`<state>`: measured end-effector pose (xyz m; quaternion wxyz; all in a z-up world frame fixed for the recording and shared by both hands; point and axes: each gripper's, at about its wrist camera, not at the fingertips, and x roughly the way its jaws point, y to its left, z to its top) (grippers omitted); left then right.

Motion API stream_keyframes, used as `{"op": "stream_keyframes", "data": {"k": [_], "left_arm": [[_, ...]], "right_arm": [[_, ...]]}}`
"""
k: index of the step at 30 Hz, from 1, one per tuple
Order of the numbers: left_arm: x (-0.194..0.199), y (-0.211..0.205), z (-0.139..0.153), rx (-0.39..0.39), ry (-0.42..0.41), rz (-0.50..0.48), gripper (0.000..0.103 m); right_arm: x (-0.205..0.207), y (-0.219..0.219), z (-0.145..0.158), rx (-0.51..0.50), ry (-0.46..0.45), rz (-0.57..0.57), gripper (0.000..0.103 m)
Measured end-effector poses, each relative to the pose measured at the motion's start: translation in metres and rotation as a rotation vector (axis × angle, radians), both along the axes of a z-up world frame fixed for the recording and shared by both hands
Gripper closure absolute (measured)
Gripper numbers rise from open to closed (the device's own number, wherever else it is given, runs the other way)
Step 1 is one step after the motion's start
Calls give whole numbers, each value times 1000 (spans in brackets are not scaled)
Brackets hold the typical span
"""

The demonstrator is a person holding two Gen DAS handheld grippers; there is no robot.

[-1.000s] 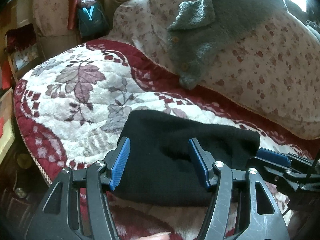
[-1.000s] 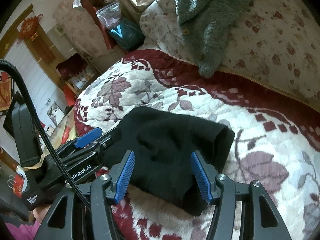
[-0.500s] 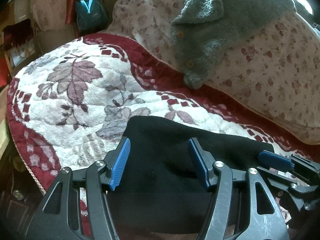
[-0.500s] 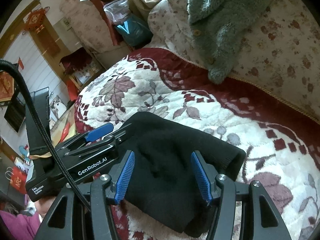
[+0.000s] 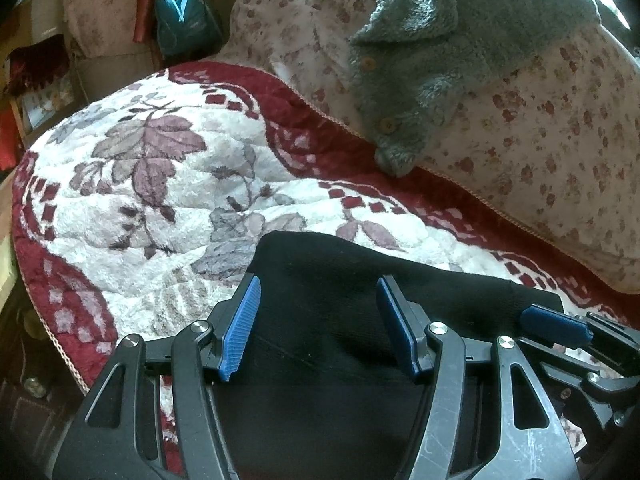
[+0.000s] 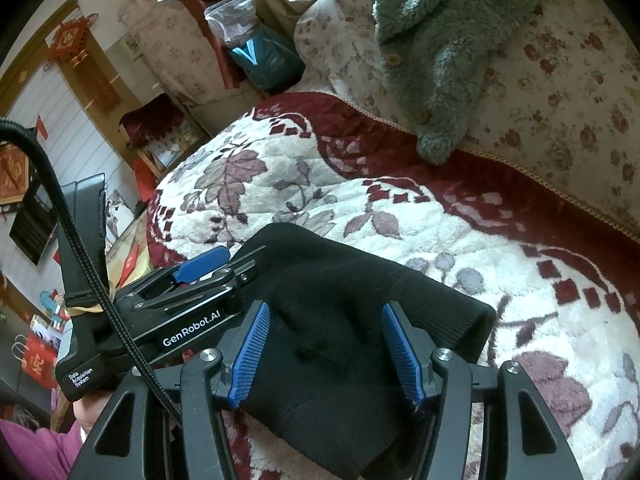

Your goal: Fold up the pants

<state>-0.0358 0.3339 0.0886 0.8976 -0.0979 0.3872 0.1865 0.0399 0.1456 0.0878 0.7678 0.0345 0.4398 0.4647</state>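
The black pants point(image 5: 344, 320) lie folded into a compact bundle on the floral blanket point(image 5: 160, 208); they also show in the right wrist view point(image 6: 340, 320). My left gripper point(image 5: 320, 324) is open, its blue pads over the bundle's left part, empty. My right gripper point(image 6: 326, 352) is open over the bundle's right part, empty. The left gripper also appears from the side in the right wrist view point(image 6: 200, 270), at the bundle's left edge. The right gripper's blue pad shows in the left wrist view point(image 5: 556, 324) at the bundle's right edge.
A grey fleece jacket point(image 5: 436, 48) drapes over a flowered cushion point(image 5: 540, 140) at the back. A teal bag point(image 5: 184, 20) stands behind the bed. The bed's edge point(image 5: 36, 300) drops off at the left. A person's pink sleeve point(image 6: 36, 452) is low left.
Both grippers have moved forward over the bundle and stayed open. The pants lie as before.
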Motion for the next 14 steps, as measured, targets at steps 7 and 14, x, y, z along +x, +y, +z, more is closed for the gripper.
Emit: {"op": "stream_keyframes", "data": {"k": [7, 14], "left_arm": [[-1, -2, -1, 9, 9, -8, 42], [-10, -7, 2, 2, 27, 3, 42]], "right_arm": [[0, 0, -2, 3, 12, -7, 46], [-1, -7, 3, 12, 4, -19, 46]]}}
